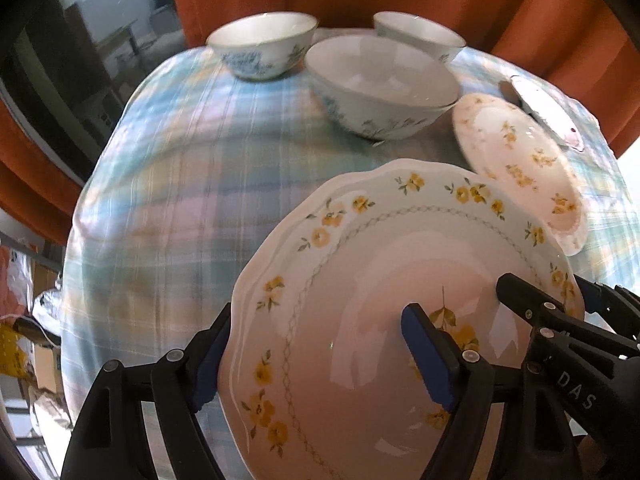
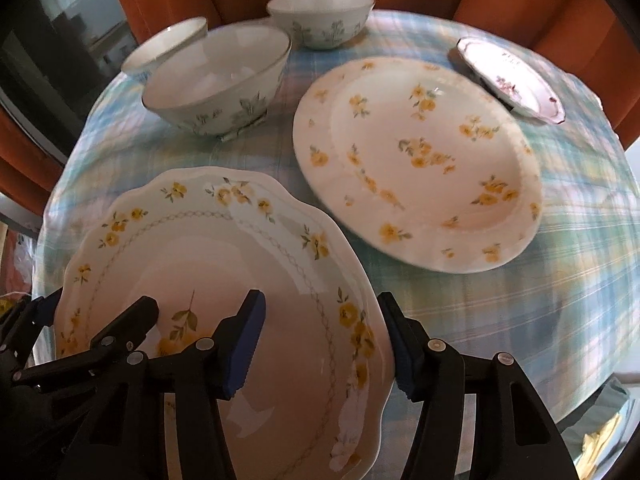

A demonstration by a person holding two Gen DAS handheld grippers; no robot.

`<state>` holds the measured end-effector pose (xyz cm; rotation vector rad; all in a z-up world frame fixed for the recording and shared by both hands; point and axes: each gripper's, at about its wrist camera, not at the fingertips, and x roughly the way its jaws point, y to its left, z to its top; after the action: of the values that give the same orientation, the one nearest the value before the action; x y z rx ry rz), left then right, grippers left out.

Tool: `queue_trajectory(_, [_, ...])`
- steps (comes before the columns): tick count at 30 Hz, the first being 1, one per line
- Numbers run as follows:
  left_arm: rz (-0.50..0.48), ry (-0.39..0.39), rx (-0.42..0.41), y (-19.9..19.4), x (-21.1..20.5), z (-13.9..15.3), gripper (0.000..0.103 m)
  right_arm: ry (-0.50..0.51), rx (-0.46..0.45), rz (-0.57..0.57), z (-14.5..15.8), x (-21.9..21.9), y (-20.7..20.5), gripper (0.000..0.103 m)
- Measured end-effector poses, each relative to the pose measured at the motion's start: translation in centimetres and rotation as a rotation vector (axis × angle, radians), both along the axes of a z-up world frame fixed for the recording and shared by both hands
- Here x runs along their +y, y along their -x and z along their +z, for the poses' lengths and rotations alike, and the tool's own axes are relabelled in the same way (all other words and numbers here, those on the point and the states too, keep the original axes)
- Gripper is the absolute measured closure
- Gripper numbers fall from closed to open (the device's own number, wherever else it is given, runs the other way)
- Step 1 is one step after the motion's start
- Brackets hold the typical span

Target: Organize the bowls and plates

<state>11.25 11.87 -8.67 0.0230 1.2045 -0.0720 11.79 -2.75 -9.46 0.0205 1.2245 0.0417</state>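
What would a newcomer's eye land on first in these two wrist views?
First, the scalloped yellow-flowered plate nearest the cameras, with the left hand-held gripper astride its left rim and the right hand-held gripper astride its right rim. Next, the rounder flowered plate lying flat on the checked tablecloth behind it. Then three bowls at the far edge.

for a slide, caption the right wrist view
Both grippers straddle opposite rims of a scalloped yellow-flowered plate on the plaid tablecloth.

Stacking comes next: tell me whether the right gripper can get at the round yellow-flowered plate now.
Probably not yet: the right gripper is busy pinching the scalloped plate; otherwise the round plate lies unobstructed beside it.
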Motion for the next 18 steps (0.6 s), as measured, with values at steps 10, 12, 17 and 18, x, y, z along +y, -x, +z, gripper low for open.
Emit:
queue_trajectory(10, [-0.007, 0.033, -0.019, 0.7, -3.1, 0.6, 0.021, 0.001, -0.076, -0.008, 1.8, -3.2, 2.0, 0.041])
queue_trajectory(12, [-0.015, 0.035, -0.016, 0.8, -4.5, 0.7, 0.021, 0.007, -0.076, -0.007, 1.9, -4.6, 2.2, 0.041])
queue_trajectory(17, [-0.026, 0.039, -0.030, 0.9, -8.2, 1.2, 0.021, 0.014, -0.097, -0.027, 2.6, -8.3, 2.5, 0.041])
queue_trajectory(18, [-0.031, 0.040, -0.030, 0.9, -9.1, 1.3, 0.021, 0.017, -0.093, -0.027, 2.7, -9.1, 2.4, 0.041])
